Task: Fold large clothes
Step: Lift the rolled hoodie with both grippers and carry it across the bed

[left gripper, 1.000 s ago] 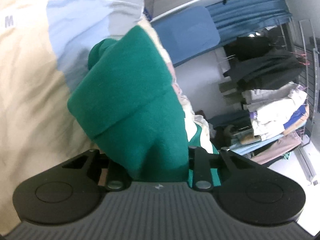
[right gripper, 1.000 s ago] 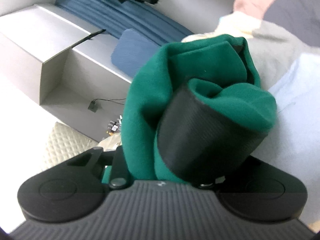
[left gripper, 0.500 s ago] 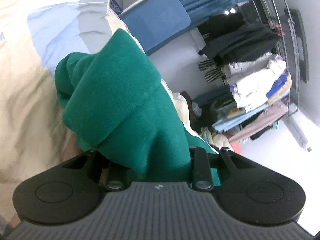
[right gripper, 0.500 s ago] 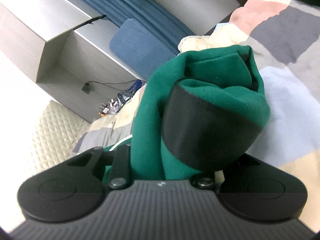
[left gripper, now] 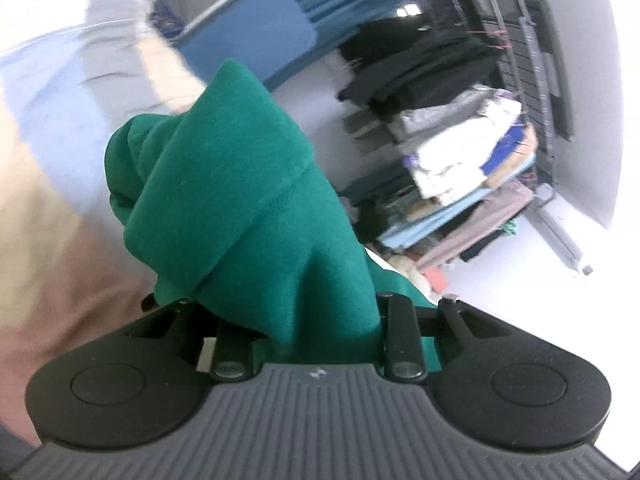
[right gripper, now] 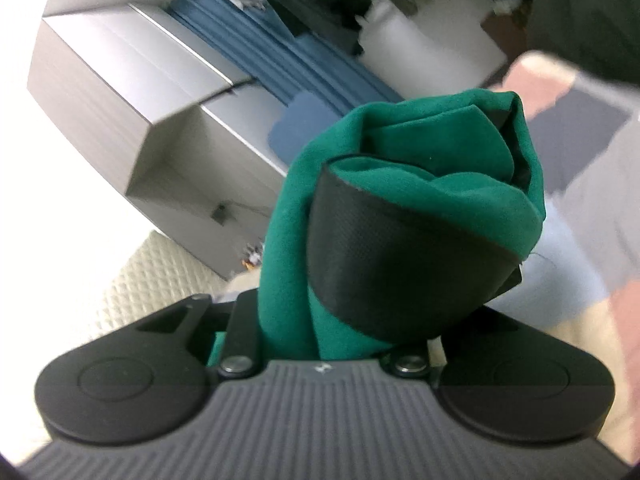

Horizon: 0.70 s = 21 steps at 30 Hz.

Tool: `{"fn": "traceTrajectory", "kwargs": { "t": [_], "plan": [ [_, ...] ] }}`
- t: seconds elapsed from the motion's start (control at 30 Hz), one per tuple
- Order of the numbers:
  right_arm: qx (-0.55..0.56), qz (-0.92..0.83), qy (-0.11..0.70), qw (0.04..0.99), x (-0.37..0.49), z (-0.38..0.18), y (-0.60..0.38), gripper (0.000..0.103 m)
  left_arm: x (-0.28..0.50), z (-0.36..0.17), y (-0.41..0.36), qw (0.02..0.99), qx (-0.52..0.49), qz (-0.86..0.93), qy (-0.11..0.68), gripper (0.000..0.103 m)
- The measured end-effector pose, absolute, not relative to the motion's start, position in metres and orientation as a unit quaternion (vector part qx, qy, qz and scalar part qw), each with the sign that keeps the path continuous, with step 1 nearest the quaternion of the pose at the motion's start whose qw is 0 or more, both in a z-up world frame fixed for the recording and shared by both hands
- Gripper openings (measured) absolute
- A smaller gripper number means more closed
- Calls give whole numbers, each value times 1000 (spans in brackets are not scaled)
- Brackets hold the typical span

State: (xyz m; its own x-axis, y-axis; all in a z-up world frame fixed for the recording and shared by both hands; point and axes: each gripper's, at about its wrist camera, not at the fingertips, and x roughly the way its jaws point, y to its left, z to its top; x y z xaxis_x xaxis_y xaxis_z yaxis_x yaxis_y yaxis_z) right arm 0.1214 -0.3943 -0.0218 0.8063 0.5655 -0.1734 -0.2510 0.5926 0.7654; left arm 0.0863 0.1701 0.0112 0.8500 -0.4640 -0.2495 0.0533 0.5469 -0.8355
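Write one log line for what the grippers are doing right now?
left hand-held gripper: shut on bunched green fleece garment | right hand-held gripper: jaws closing on it | garment: bunched, not folded

A green garment point(left gripper: 248, 208) of soft fleecy cloth is bunched into thick folds with a stitched hem. At its other end point(right gripper: 400, 184) a wide black ribbed band wraps around the crumpled green cloth, raised above the bed.

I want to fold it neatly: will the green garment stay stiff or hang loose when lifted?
Probably loose: the green garment bunches in soft folds at the left gripper. It looks thick, so likely fairly heavy. Its black band curls too.
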Motion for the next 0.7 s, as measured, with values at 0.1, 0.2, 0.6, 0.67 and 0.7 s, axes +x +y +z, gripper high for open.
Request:
{"fn": "traceTrajectory", "kwargs": {
  "t": [0.1, 0.2, 0.6, 0.67, 0.7],
  "plan": [
    [386, 227, 180, 876, 111, 0, -423, 32, 94, 36, 141, 851, -442, -178, 219, 33],
    [383, 210, 154, 886, 100, 20, -457, 32, 111, 53, 103, 847, -440, -204, 219, 33],
    [383, 92, 95, 914, 64, 17, -593, 32, 222, 42, -81, 814, -428, -282, 273, 33],
    [390, 70, 97, 913, 60, 1, -613, 32, 238, 28, -107, 808, -427, -289, 286, 33],
    [391, 60, 98, 913, 59, -5, -620, 32, 246, 20, -119, 805, -424, -291, 296, 33]
  ]
}}
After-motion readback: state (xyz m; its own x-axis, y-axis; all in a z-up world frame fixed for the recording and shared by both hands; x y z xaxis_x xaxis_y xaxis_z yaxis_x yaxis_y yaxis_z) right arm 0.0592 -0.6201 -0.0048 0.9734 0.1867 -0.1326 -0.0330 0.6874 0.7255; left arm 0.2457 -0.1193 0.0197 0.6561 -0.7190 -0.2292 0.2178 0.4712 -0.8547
